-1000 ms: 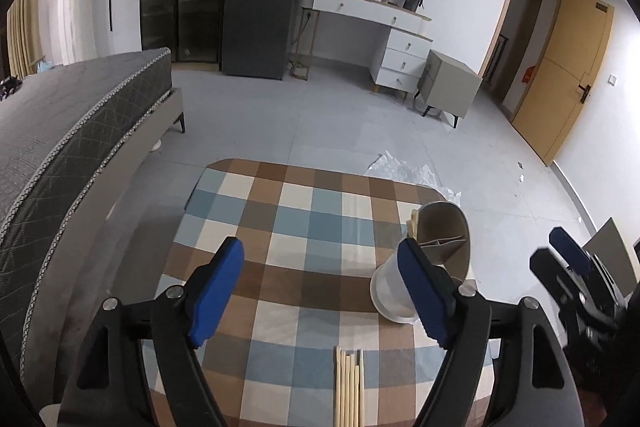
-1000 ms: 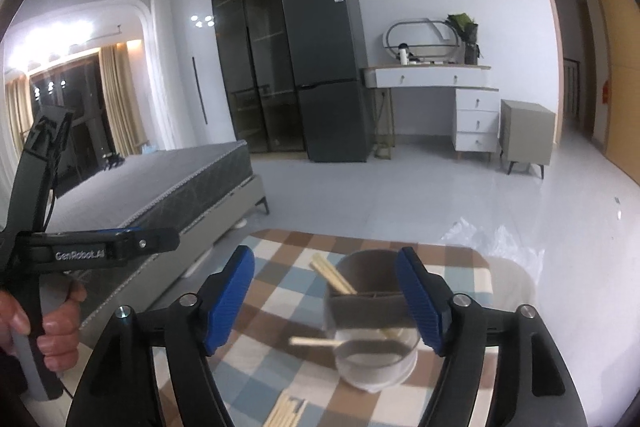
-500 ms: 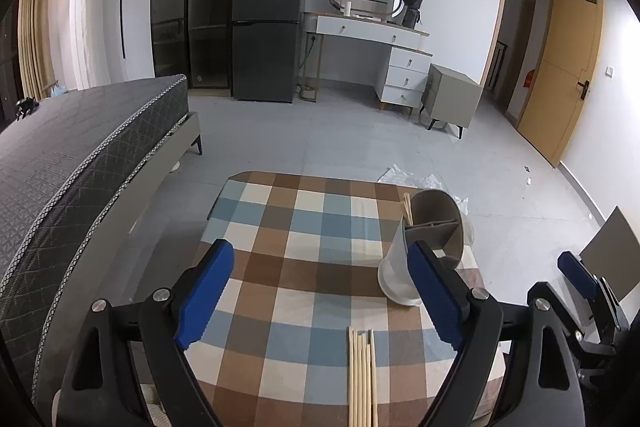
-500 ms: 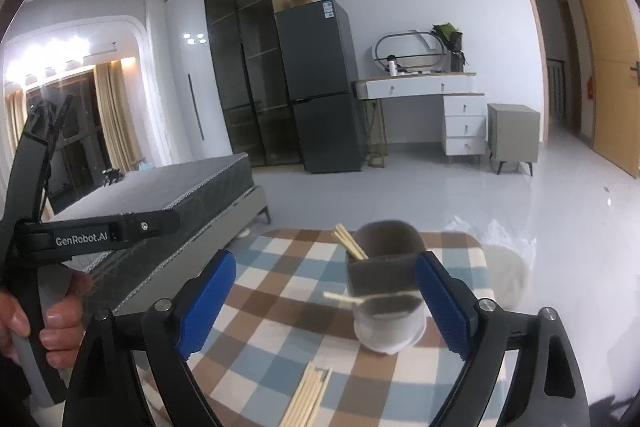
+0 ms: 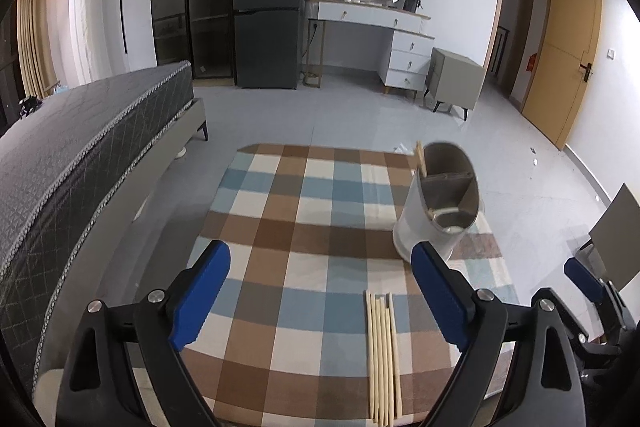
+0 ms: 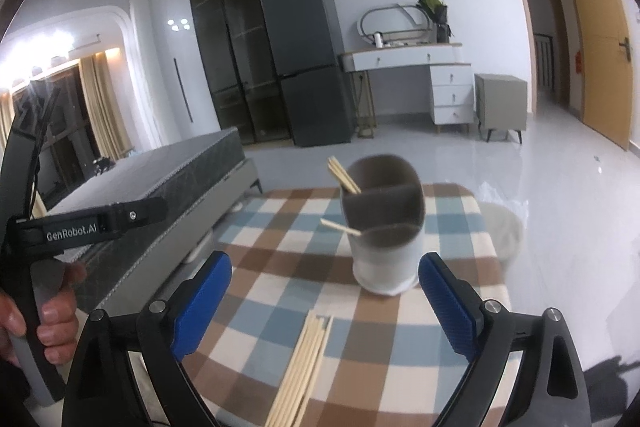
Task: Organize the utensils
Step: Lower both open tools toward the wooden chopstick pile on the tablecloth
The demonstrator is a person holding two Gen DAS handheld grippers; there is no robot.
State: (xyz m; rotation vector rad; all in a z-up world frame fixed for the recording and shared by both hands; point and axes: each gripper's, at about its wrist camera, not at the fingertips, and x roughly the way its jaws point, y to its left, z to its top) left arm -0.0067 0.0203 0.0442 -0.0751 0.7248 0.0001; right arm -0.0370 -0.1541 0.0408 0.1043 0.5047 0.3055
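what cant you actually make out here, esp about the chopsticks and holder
- Chopstick bundle: near ends cut off by the bottom edge in both wrist views, so no exact count.
- Holder: blurred in the right wrist view; its walls hide the lower ends of the sticks inside.
- Right gripper: mostly cut off by the left wrist view's edge.

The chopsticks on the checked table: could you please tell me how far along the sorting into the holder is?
Partly done. A few chopsticks already stand in the holder, and one lies across its front rim. Nothing is in hand: the left gripper and the right gripper are both open and hold nothing. A bundle of chopsticks lies on the table, not yet picked up and put in.
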